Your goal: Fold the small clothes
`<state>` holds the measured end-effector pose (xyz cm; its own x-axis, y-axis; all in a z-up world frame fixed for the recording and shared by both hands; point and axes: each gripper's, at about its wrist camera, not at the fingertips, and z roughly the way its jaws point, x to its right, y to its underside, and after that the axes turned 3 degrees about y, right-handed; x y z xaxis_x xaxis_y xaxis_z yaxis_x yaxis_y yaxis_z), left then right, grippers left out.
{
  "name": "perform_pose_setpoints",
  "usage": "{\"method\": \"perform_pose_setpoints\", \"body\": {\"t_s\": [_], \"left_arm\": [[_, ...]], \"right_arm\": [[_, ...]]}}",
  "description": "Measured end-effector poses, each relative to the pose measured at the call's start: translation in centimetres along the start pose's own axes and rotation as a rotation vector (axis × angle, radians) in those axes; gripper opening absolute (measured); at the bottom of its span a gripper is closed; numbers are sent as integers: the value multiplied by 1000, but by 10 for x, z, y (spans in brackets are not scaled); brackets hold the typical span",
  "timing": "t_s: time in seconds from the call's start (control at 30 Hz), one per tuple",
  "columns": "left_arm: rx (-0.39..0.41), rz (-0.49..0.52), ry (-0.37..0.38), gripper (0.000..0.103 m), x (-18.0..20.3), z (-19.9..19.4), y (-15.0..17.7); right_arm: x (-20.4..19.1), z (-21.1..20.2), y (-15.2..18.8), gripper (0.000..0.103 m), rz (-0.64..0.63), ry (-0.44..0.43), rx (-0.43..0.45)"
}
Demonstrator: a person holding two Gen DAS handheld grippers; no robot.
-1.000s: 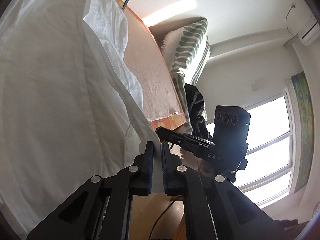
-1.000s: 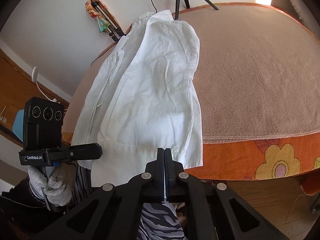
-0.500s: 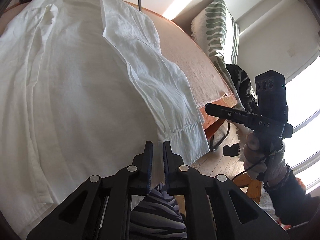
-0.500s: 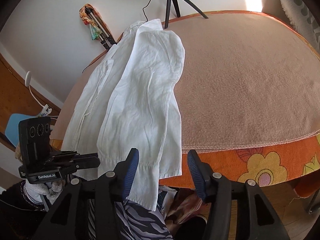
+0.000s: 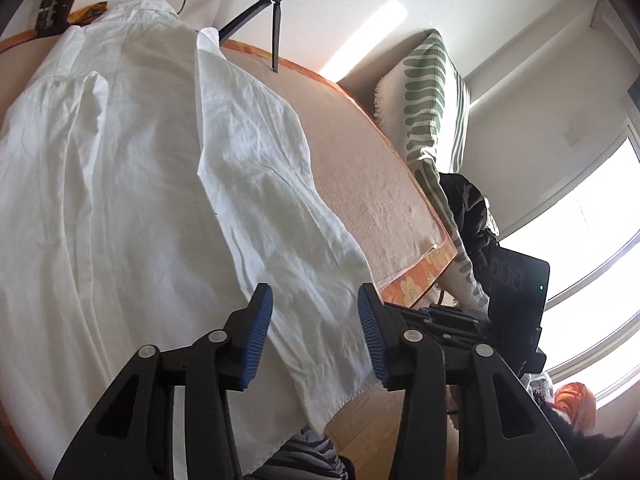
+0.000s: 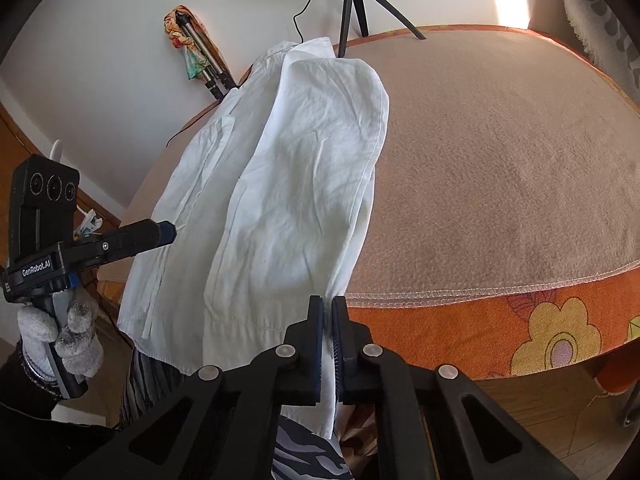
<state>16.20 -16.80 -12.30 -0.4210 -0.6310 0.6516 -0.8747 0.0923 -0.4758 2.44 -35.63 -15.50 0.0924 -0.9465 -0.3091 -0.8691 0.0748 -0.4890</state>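
right fingers point(image 6: 328, 312): clamped on the near hem of the white shirt point(image 6: 296, 184)
left fingers point(image 5: 314, 320): wide apart, holding nothing, just over the shirt's near end
shirt: long on the tabletop point(image 6: 500, 152), sleeve folded over, hem hanging off the near edge
tip: probably pinch the hem with the left too, level with the right, and carry both toward the collar together

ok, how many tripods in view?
2. A black tripod stands on the table at the far edge beside the white cotton shirt; a folded one leans on the wall, left. Others may be hidden.
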Motion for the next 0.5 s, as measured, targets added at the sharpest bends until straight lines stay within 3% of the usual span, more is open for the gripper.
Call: {"method": "perform_pose_setpoints", "body": {"t_s": [0.23, 0.4, 0.5], "left_arm": [[-91, -30, 40, 52, 12, 34, -17], [-169, -2, -3, 52, 15, 52, -12], [-190, 14, -40, 46, 10, 58, -8]], "right_arm": [[-56, -12, 4, 2, -147, -13, 66], [-84, 1, 9, 2, -228, -31, 59], [-90, 11, 11, 2, -230, -45, 42]]}}
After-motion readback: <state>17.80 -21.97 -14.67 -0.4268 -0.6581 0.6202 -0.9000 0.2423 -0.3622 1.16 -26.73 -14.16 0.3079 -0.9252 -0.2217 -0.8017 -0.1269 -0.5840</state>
